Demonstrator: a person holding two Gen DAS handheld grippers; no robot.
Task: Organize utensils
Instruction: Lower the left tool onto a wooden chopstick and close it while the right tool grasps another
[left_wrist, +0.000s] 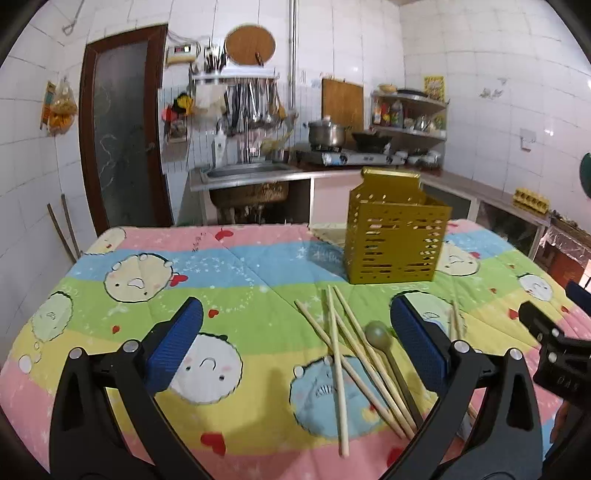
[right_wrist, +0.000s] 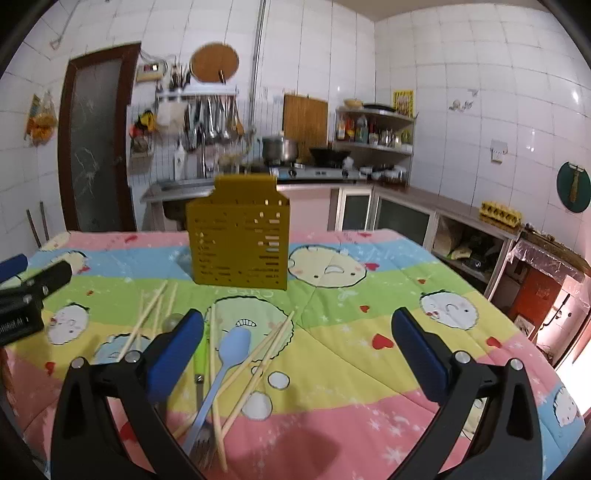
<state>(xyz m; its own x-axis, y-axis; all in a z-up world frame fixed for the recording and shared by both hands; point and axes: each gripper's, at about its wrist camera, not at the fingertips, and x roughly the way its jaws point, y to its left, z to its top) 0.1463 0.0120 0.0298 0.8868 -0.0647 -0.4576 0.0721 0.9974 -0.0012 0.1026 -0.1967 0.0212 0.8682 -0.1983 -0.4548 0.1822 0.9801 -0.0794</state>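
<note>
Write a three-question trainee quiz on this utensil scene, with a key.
1. True or false: the gold holder already contains chopsticks.
2. The left hand-held gripper is: A) shut on a spoon, B) open and empty, C) out of view.
3. Fill in: in the right wrist view, the spoon lying among the chopsticks is light ____.

Key: 1. False, none show above its rim. 2. B. 3. Blue. The right hand-held gripper is likewise open and empty.

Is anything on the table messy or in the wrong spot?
Yes. The chopsticks lie scattered and crossed on the cartoon cloth, with a green spoon, a blue spoon and a fork among them. None are in the gold utensil holder behind them.
</note>
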